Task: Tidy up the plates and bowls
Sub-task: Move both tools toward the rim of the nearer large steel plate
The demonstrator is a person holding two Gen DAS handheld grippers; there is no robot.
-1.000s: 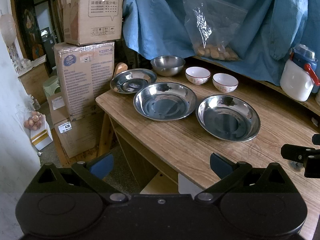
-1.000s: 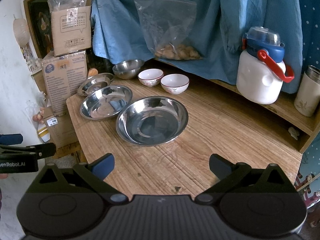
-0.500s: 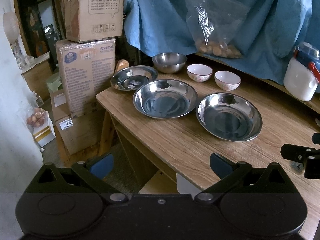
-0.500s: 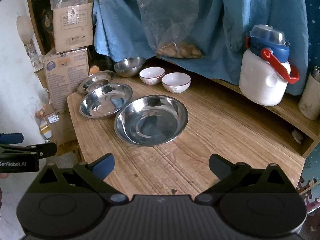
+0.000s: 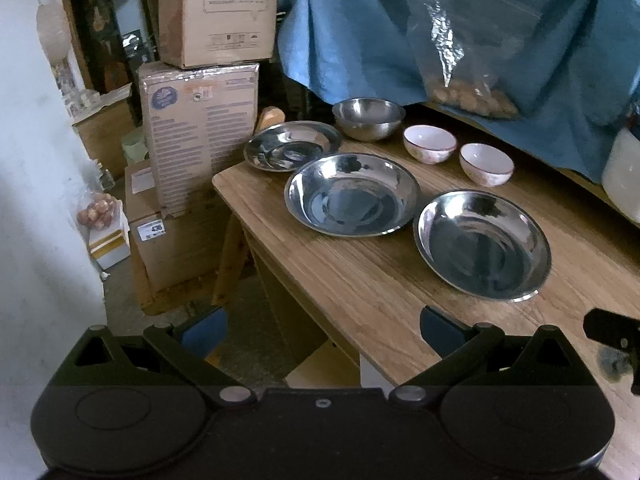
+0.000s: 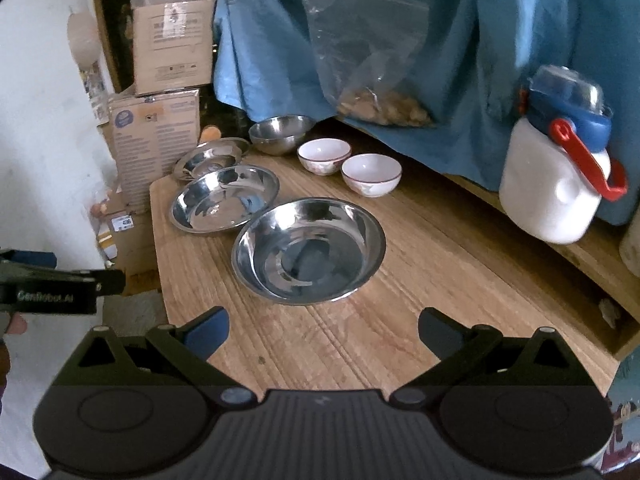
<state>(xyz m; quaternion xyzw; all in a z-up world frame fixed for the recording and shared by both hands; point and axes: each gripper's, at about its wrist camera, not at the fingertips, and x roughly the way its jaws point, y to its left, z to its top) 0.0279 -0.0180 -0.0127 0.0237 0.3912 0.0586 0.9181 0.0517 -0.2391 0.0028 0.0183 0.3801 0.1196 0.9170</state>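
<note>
Six dishes lie on the wooden table, none stacked: three steel plates in a diagonal row, a steel bowl and two white bowls behind. Both grippers hover empty, fingers spread. The nearest steel plate lies straight ahead of the right gripper; the left gripper, seemingly off the table's corner, faces the middle steel plate.

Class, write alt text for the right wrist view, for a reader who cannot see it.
Open, empty right tongs hover over a wooden table facing a large steel plate, with two more steel plates behind it to the left. A steel bowl and two white bowls sit farther back; a white jug stands on a shelf at right.
</note>
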